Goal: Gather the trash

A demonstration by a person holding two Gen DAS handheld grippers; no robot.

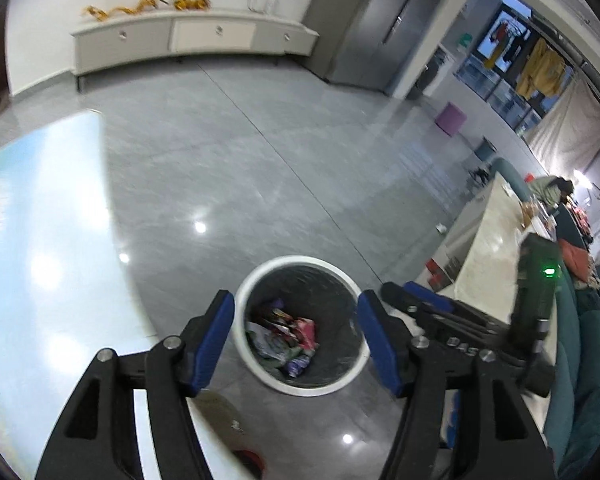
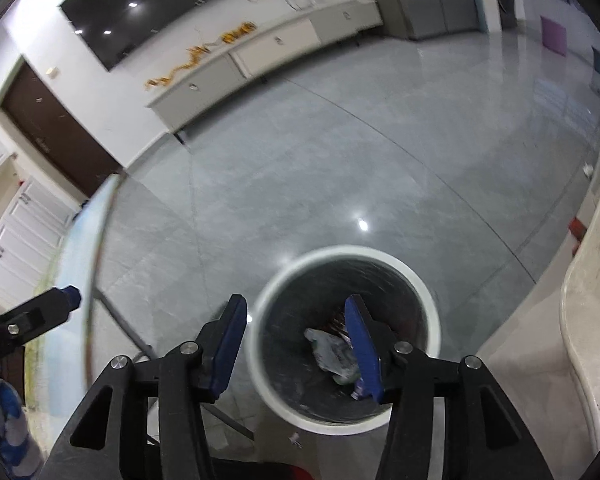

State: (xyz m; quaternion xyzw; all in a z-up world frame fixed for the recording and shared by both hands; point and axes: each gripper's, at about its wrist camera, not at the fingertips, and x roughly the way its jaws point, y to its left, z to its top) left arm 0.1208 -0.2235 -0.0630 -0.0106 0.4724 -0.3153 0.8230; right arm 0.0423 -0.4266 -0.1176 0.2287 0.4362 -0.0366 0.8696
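Observation:
A round white-rimmed trash bin (image 1: 256, 364) with a dark liner stands on the grey floor and holds several crumpled wrappers (image 1: 288, 340). My left gripper (image 1: 296, 340) is open and empty, held above the bin. In the right wrist view the same bin (image 2: 431, 312) sits under my right gripper (image 2: 296, 348), which is open and empty; wrappers (image 2: 331, 354) lie at the bottom. The right gripper's body also shows at the right of the left wrist view (image 1: 439, 312), and a left fingertip shows at the left of the right wrist view (image 2: 66, 298).
A glossy table (image 1: 40, 260) lies to the left of the bin; its edge and legs show in the right wrist view (image 2: 100, 240). A pale marble counter (image 1: 487, 248) and teal sofa (image 1: 587, 360) stand to the right. A white TV cabinet (image 1: 188, 36) lines the far wall.

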